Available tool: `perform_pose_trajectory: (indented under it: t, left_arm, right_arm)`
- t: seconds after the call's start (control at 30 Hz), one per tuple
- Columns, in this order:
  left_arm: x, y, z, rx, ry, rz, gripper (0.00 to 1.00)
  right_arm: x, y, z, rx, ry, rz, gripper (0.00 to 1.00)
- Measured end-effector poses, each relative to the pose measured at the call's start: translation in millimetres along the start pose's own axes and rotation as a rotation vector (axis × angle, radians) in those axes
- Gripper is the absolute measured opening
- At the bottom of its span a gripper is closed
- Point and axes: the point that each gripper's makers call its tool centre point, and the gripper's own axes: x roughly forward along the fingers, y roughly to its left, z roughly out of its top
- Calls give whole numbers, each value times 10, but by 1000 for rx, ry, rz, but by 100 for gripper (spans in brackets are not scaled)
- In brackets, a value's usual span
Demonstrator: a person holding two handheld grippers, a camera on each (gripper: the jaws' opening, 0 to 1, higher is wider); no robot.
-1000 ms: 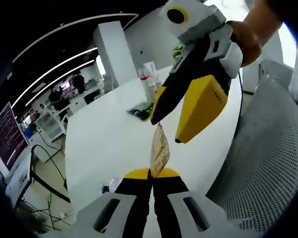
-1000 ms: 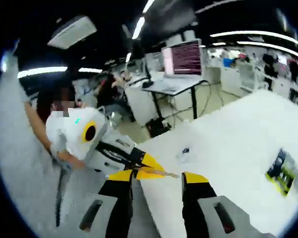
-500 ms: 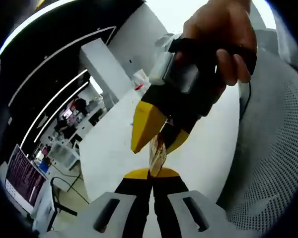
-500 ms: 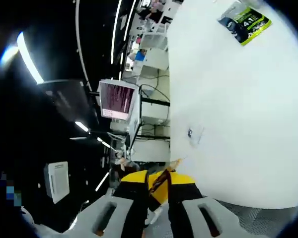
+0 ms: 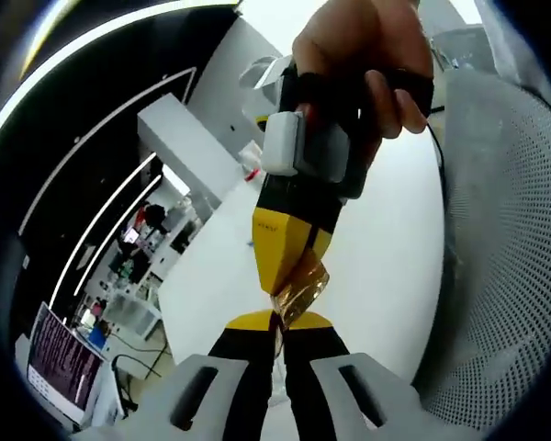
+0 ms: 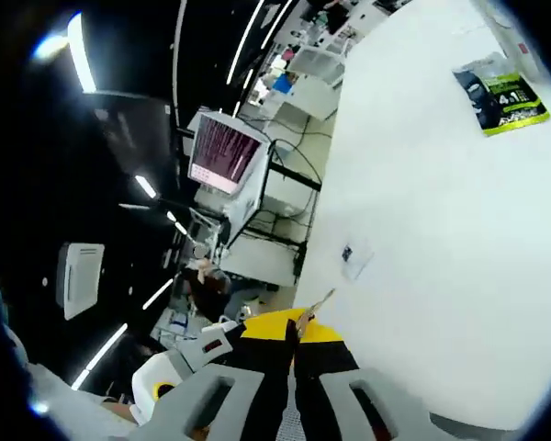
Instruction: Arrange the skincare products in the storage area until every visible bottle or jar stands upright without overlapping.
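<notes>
Both grippers, left gripper (image 5: 280,322) and right gripper (image 5: 289,276), are clamped on 1 crinkled amber wrapper (image 5: 298,292) above the white table (image 5: 386,266). This looks like unpacking (no bottles visible yet); the next move probably calls for pulling apart gently.

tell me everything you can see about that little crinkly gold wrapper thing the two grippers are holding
The gold wrapper is a small, crumpled piece of shiny, partly see-through film, amber-brown in colour. It hangs in the air above the white table, pinched at its lower end by the left gripper and at its upper end by the right gripper, both with jaws closed on it. In the right gripper view just a thin sliver sticks out past the jaws. What it contains cannot be told.
</notes>
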Motion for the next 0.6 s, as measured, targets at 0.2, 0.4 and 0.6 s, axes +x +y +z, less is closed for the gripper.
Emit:
perform_pose_trajectory:
  t: [0.2,0.4,0.6]
  left_arm:
    - [-20,140,-175,-141,55,57,6]
    - [-24,113,-86,-350,-12,37,17]
    - [-28,-5,83,-594,-86,-54,43]
  right_arm:
    - [-170,22,191,-40,-49,41,0]
    - [-349,-53,257,-484,27,-11,0]
    - [-390,-137,76,-869,189,-48,0]
